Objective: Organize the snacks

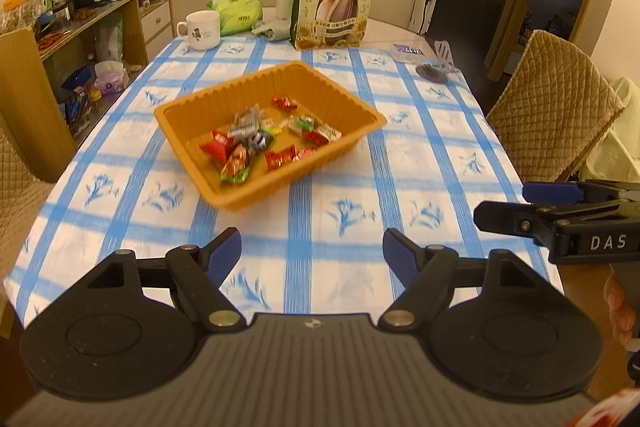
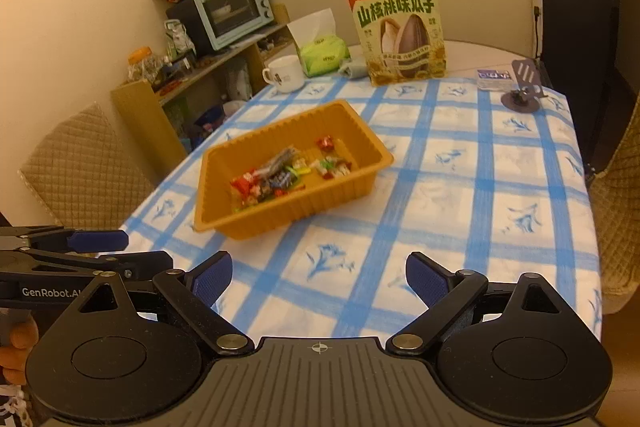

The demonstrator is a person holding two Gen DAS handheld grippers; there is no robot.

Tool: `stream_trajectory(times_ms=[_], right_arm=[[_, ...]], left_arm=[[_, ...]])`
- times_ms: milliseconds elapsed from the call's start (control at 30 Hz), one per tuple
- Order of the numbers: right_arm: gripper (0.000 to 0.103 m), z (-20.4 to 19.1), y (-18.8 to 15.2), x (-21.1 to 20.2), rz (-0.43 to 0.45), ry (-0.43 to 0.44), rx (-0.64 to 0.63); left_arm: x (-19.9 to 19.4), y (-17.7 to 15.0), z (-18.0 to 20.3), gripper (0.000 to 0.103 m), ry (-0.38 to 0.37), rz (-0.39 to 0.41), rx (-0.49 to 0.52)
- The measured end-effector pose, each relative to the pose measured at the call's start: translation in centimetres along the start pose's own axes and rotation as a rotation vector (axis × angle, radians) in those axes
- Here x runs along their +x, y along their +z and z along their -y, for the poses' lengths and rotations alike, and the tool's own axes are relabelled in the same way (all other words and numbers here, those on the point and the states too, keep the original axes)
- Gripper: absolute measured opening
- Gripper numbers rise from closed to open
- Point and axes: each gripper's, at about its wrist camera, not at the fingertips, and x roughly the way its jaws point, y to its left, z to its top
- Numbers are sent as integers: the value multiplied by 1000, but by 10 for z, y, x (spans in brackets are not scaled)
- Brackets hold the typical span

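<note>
Blue-checked tablecloth (image 1: 420,155); orange ribbed plastic tray (image 1: 188,115) of wrapped candies (image 1: 256,143) ahead of left gripper (image 1: 312,251) and right gripper (image 2: 319,277), both spread wide, empty.

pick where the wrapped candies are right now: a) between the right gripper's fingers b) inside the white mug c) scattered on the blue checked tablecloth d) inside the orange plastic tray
d: the wrapped candies lie in a loose pile on the floor of the orange plastic tray, none out on the blue checked tablecloth, and both grippers are open and empty.
</note>
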Motion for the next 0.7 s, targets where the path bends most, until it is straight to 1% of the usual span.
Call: stream_trajectory(times_ms=[200, 400, 700], right_arm=[[93, -4, -25, -17, -66, -35, -16], [93, -1, -43, -29, -124, -73, 6], [93, 2, -62, -40, -181, -78, 51]], left_arm=[[-16, -21, 7, 76, 3, -15, -7], [-25, -38, 15, 76, -3, -47, -9], [-26, -53, 31, 76, -35, -100, 11]])
